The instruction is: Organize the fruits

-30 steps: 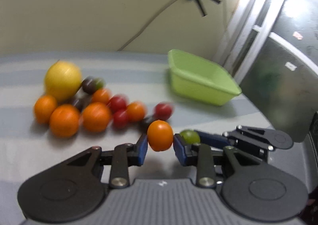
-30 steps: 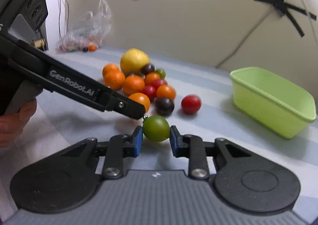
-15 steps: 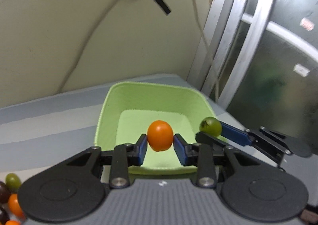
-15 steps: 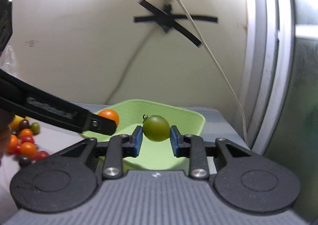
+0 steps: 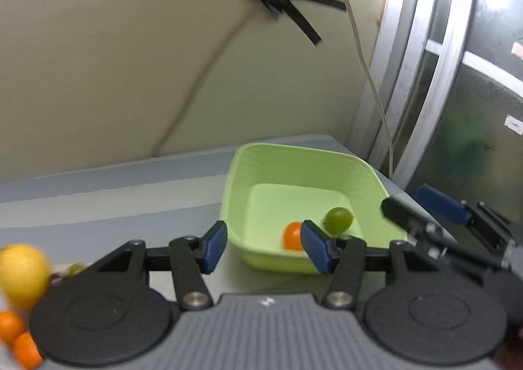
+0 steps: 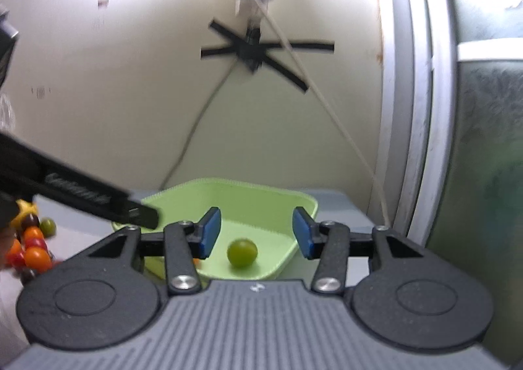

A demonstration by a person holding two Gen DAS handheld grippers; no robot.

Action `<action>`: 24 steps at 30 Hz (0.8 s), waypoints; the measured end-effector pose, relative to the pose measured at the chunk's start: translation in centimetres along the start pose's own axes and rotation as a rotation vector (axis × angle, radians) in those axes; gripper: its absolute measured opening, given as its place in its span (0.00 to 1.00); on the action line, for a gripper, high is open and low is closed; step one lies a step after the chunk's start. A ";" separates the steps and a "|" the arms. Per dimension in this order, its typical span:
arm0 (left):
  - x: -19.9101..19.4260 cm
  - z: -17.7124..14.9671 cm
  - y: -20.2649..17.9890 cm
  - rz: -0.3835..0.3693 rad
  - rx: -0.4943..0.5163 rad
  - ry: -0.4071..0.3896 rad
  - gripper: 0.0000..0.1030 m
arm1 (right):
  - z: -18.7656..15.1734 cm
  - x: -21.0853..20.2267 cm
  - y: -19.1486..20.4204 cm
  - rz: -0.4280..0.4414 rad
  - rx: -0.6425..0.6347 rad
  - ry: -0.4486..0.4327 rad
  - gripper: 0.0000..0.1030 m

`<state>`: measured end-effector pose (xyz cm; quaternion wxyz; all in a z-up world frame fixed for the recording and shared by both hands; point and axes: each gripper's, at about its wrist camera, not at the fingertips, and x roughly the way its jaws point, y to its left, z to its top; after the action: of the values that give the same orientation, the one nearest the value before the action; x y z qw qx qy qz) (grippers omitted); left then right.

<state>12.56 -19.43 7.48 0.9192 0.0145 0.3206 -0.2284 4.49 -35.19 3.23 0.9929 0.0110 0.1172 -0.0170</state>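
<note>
Cream wall [image 6: 130,108] with black tape [image 6: 261,49] behind my striped worktop [image 5: 114,200]. Both tools, left [image 5: 263,246] and right [image 6: 255,235], have just been opening and hold nothing. The orange fruit [image 5: 292,235] and green fruit [image 6: 242,252] lie in the bin [image 5: 235,180]; the pile [image 6: 31,245] is at nine o'clock. The left tool's lettering is too blurred to read.

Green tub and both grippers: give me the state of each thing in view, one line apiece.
Left gripper: open, jaws just opened, nothing between the pads.
Right gripper: open, jaws just opened, empty.
Orange tomato: lying loose in the tub.
Green tomato: lying loose in the tub.
Green tub: upright on the table, holding both tomatoes.
Fruit pile: on the table, outside the tub.
</note>
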 end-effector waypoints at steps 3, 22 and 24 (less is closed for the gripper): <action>-3.2 -1.8 1.3 0.067 0.010 -0.022 0.54 | 0.5 -1.8 0.7 0.044 0.048 -0.022 0.50; -14.2 -15.3 15.2 0.407 -0.162 -0.040 0.55 | -4.2 -6.6 12.5 0.306 0.111 0.249 0.58; -14.3 -16.0 15.4 0.427 -0.146 -0.059 0.55 | -4.5 -6.6 13.2 0.289 0.093 0.268 0.58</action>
<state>0.00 3.00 1.44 0.9543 0.0090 0.2986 -0.0050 -2.45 -21.68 0.61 0.9590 0.0757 0.2444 0.1221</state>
